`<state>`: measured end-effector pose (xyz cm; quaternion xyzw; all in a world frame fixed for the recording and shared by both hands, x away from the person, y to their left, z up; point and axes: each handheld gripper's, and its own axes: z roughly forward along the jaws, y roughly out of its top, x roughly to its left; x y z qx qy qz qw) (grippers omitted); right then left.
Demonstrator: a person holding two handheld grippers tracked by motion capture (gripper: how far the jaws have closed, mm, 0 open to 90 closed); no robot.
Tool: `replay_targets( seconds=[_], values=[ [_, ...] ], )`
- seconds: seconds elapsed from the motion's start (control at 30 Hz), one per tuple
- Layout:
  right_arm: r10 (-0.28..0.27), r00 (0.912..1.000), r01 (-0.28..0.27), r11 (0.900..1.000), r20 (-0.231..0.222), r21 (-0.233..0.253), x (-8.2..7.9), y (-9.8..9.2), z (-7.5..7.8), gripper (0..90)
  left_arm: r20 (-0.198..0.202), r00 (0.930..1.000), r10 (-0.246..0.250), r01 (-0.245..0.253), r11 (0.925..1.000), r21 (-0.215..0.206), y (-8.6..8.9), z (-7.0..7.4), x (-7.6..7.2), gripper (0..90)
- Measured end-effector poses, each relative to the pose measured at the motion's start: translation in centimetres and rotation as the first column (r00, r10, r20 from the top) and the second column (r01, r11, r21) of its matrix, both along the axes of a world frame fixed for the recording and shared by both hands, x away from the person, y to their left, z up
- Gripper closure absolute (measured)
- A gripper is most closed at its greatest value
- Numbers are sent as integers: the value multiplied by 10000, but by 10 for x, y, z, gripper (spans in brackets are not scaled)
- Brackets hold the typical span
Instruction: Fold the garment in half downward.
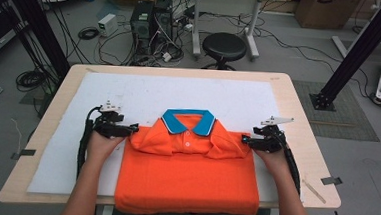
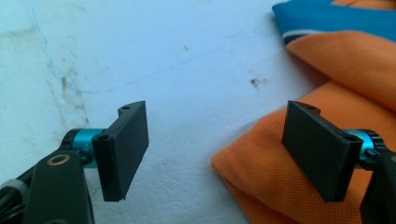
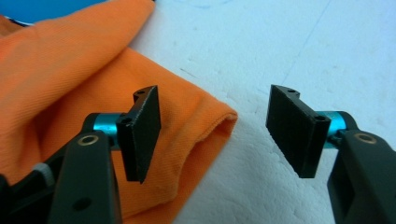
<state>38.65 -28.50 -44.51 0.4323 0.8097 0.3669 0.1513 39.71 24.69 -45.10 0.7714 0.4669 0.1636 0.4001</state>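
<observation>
Both jaws open; left gripper (image 1: 133, 128) and right gripper (image 1: 245, 139) should pinch orange shirt (image 1: 189, 175) corners at mid-frame evenly

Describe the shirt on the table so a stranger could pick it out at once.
On the wooden table lies a white sheet; the polo shirt lies across its near middle, between the left gripper and right gripper. It is bright orange, folded with its sleeves tucked in, and alone has a blue collar.
</observation>
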Motion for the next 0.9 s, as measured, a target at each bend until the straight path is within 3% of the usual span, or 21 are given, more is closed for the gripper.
replay_targets(
  seconds=[0.03, 0.1, 0.17, 0.23, 0.3, 0.37, 0.4, 0.43, 0.5, 0.6, 0.77, 0.9],
  values=[
    [0, 10000, 0, 10000, 0, 0, 0, 0, 0, 358, 0, 10000, 0, 0, 10000, 0, 0, 0, 0, 229],
    [76, 9991, -82, 9999, -408, -144, 4, 3, -5, 346, -175, 9998, -38, 42, 9997, 238, -2, -4, 1, 223],
    [97, 9990, -104, 9998, -438, -156, 4, 3, -6, 345, -194, 9998, -32, 37, 9996, 283, -2, -4, 1, 224],
    [108, 9988, -115, 9998, -483, -149, 3, 4, -5, 367, -174, 9998, 36, -30, 9995, 304, -4, -4, 0, 224],
    [247, 9985, -259, 9994, -490, -229, 1, 5, -4, 452, -93, 10000, -19, 23, 9991, 434, -8, -4, -4, 246],
    [551, 9973, -563, 9981, -490, -241, -2, 7, -3, 535, -113, 9995, -297, 300, 9990, 326, -9, -3, -8, 341],
    [551, 9973, -563, 9981, -490, -241, -2, 7, -3, 535, -113, 9995, -297, 300, 9990, 326, -9, -3, -8, 394],
    [894, 9947, -911, 9953, -505, -332, -4, 10, -2, 653, -57, 9988, -480, 481, 9985, 242, -11, -3, -11, 453],
    [1107, 9929, -1124, 9929, -445, -388, -5, 12, -2, 724, 3, 9980, -637, 637, 9976, 259, -12, -3, -13, 549],
    [1217, 9918, -1233, 9914, -378, -438, -6, 12, -1, 808, -103, 9945, -1044, 1042, 9944, -167, -12, -4, -15, 764],
    [1327, 9909, -1337, 9898, -228, -491, -4, 10, 0, 839, -20, 9925, -1222, 1222, 9925, -77, -13, -3, -16, 809],
    [1241, 9923, -1241, 9922, 6, -89, -1, 4, 2, 850, 297, 9920, -1229, 1229, 9924, 42, -13, -2, -14, 819]
  ],
)
